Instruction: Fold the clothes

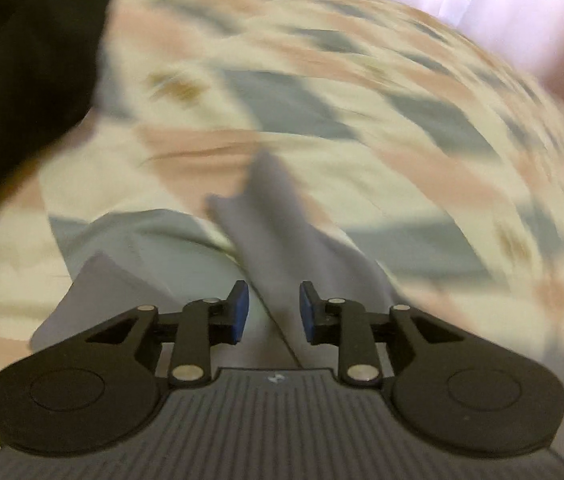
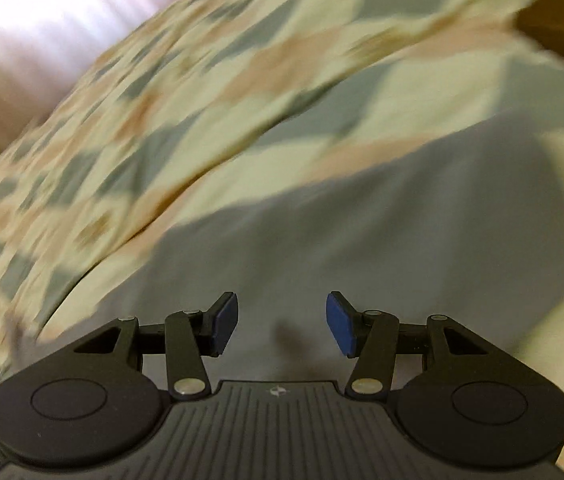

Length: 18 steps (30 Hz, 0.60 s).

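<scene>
Hovering with both pairs of fingers apart and empty, my left gripper (image 1: pixel 273 312) and right gripper (image 2: pixel 282 324) sit over the grey garment (image 2: pixel 362 220). Closing now, I judge, could pinch the patchwork quilt (image 2: pixel 201 80) at ten o'clock, or a single layer, since everything is blurred.

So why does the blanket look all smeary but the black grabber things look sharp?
Left wrist view: the patterned blanket is streaked by motion blur, while the left gripper stays crisp because the camera rides on it. Right wrist view: same smearing, the right gripper sharp, with window glare washing out the top-left corner.
</scene>
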Each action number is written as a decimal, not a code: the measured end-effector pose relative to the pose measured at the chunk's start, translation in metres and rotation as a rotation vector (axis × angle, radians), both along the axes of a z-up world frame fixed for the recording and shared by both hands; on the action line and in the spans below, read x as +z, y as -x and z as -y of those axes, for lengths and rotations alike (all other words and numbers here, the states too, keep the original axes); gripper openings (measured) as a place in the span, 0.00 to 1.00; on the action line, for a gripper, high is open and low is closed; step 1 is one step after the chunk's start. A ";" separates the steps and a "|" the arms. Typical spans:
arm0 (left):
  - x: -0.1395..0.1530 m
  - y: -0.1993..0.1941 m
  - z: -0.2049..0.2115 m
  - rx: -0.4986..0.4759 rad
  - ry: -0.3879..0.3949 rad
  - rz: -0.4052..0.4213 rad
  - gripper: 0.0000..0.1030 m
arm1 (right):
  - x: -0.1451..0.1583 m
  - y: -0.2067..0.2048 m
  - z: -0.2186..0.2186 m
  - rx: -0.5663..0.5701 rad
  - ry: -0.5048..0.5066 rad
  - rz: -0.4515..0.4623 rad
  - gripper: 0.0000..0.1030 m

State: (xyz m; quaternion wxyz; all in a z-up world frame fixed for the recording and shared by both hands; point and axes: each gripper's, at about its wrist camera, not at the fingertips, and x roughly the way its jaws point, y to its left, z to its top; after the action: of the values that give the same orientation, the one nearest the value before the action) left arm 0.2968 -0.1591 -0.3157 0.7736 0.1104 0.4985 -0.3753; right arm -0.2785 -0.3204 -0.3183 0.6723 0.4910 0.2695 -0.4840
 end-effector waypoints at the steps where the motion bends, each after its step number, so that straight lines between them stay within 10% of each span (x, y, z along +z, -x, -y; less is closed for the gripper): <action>1: -0.009 -0.020 0.003 0.061 0.009 -0.065 0.22 | -0.003 -0.016 -0.004 0.009 -0.006 0.012 0.51; 8: -0.058 -0.094 0.013 0.245 0.112 -0.343 0.22 | -0.015 -0.084 -0.045 -0.017 -0.073 0.047 0.54; 14: -0.064 -0.100 0.017 0.193 0.130 -0.339 0.01 | -0.019 -0.103 -0.070 -0.069 -0.081 0.005 0.54; 18: -0.002 -0.091 -0.018 0.173 0.233 -0.239 0.00 | -0.008 -0.110 -0.079 -0.077 -0.058 -0.036 0.54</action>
State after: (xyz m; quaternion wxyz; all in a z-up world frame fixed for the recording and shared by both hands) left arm 0.3882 -0.1406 -0.3178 0.7458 -0.0684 0.5476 -0.3731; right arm -0.1688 -0.2411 -0.3262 0.6335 0.5115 0.2765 -0.5104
